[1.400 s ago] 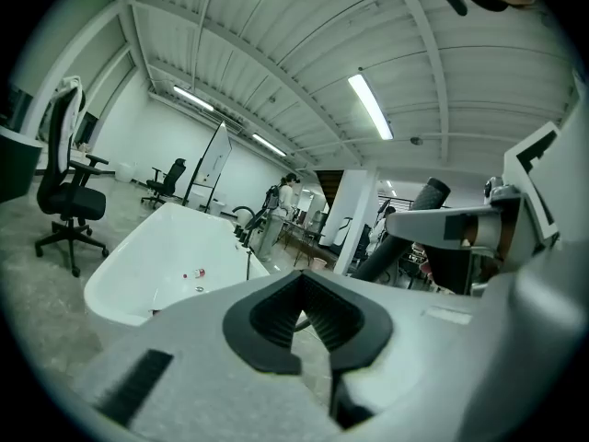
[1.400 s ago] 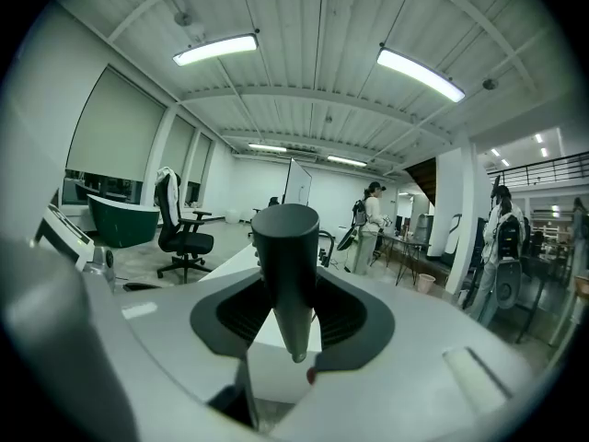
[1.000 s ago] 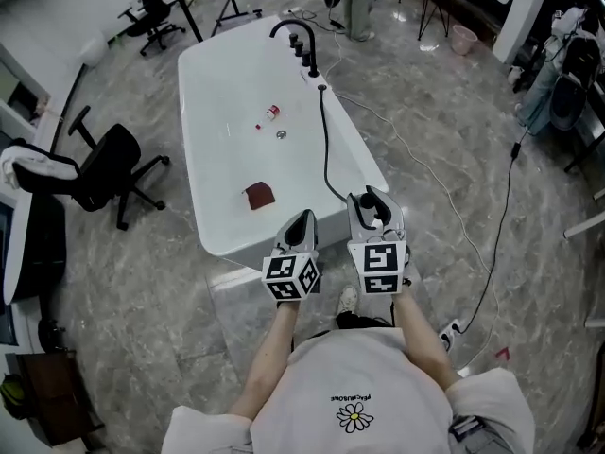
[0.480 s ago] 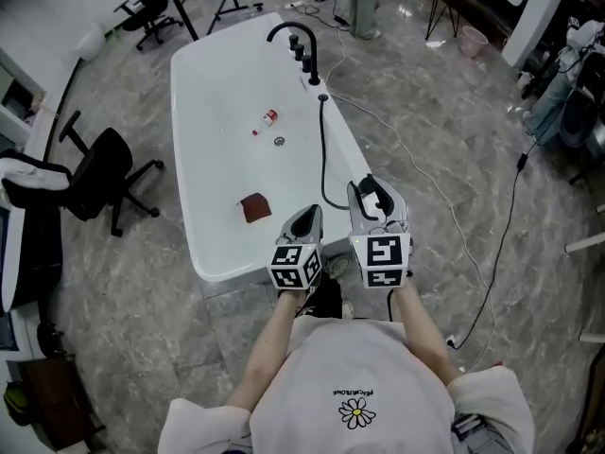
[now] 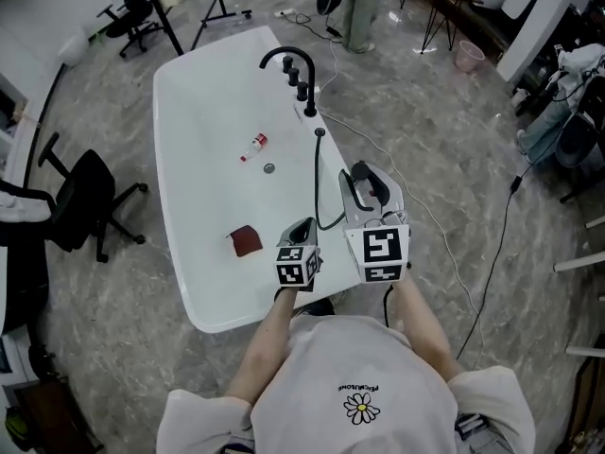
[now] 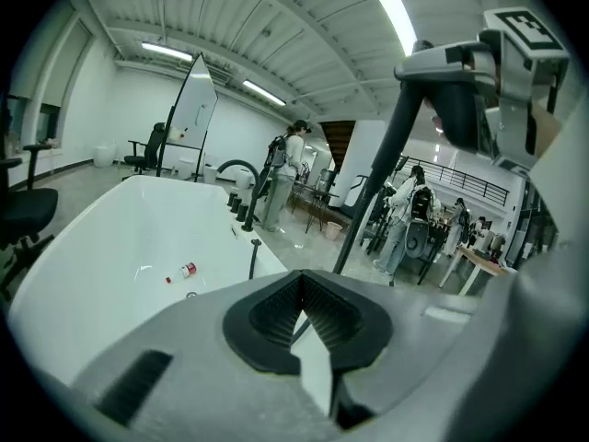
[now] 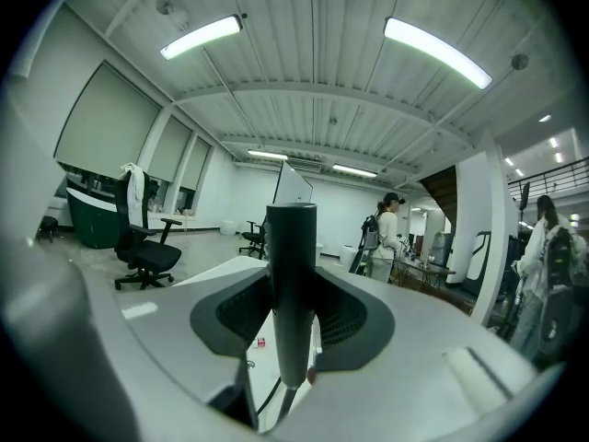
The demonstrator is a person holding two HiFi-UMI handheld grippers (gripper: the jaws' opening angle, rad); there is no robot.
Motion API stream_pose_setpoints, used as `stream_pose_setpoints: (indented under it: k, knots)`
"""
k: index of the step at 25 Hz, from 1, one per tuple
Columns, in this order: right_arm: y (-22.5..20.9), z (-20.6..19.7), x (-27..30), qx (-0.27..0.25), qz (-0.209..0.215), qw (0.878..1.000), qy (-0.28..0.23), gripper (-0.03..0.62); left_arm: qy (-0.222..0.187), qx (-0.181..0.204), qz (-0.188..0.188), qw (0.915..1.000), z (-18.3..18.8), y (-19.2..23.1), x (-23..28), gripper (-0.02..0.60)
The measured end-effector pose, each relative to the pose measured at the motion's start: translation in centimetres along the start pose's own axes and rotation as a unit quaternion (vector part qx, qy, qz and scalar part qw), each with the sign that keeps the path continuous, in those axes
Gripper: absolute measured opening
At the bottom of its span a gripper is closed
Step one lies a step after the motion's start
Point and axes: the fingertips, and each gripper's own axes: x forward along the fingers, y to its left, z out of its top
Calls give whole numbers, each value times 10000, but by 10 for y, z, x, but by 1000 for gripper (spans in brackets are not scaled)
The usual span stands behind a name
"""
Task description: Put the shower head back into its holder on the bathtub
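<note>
— Standing at the foot of a white bathtub (image 5: 189, 287), what does the person hold?
— At its three o'clock rim, the right gripper (image 5: 367, 174) clamps the upright black shower head (image 7: 293, 274). The left gripper (image 5: 303, 227) beside it is closed and empty.

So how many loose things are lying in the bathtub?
2. In the bathtub, a small red-and-white bottle lies beside the drain; a dark red square pad lies nearer the person. The near end is partly covered, so more may be hidden.
</note>
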Motion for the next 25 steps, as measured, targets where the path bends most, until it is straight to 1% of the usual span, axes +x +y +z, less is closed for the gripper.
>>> stream_pose_setpoints:
  k: [3, 5, 7, 9, 11, 14, 16, 17, 19, 21, 23, 25]
  knots:
    - [-9, 17, 39, 43, -62, 9999, -76, 138, 27, -242, 27, 9997, 12, 27, 28, -3]
    - [-12, 24, 60, 126, -87, 9998, -113, 138, 128, -309, -4, 9994, 14, 41, 45, 5]
    - [-14, 33, 77, 213, -50, 9996, -165, 138, 240, -234, -144, 9993, 15, 47, 61, 38]
    - [-16, 42, 86, 283, 46, 9994, -212, 138, 361, -129, -340, 9987, 12, 45, 74, 102]
    - [-20, 49, 91, 307, 139, 9991, -257, 138, 570, 23, -403, 9976, 0, 44, 87, 118]
    - [-32, 61, 98, 342, 208, 9987, -311, 138, 953, 278, -228, 9948, -21, 49, 110, 120]
    - [-41, 69, 96, 421, 204, 9983, -343, 138, 1282, 385, -143, 9909, -40, 54, 122, 119]
    - [-45, 73, 94, 458, 196, 9981, -360, 138, 1460, 395, -119, 9884, -50, 57, 128, 120]
    - [-51, 80, 87, 454, 228, 9980, -373, 138, 1706, 258, -34, 9850, -67, 62, 138, 138]
    - [-54, 85, 79, 397, 335, 9981, -346, 138, 1715, 156, 56, 9850, -75, 65, 147, 157]
    - [-59, 89, 70, 459, 395, 9977, -318, 138, 1707, 299, 8, 9849, -78, 62, 155, 167]
    - [-65, 93, 64, 561, 357, 9973, -318, 138, 1833, 485, -165, 9817, -87, 54, 161, 172]
